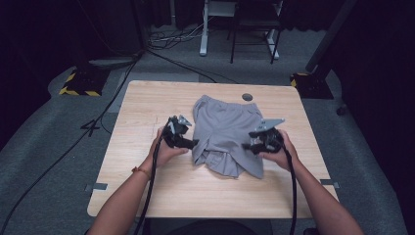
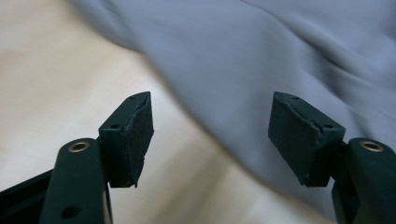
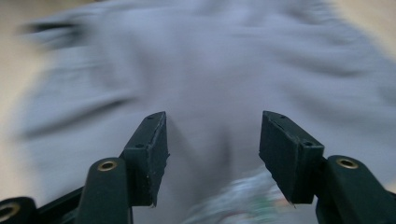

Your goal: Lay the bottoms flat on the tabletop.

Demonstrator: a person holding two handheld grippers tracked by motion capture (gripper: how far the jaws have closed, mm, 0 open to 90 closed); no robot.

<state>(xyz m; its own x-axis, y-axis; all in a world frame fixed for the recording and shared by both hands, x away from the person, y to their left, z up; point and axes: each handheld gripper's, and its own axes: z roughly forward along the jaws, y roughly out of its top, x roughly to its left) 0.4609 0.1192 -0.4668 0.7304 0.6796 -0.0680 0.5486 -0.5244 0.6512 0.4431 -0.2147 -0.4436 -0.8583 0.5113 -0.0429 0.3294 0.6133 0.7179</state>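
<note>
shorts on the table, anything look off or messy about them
Yes. The grey shorts lie rumpled, not flat: the near hem is bunched into folds and the near right corner sticks out toward the table edge. No tear or stain shows. Both the left gripper and right gripper are open, holding nothing.

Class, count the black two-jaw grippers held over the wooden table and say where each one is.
2. The left black two-jaw gripper is at the grey fabric shorts' left edge; the right black two-jaw gripper is over their right side. Both stand open.
</note>
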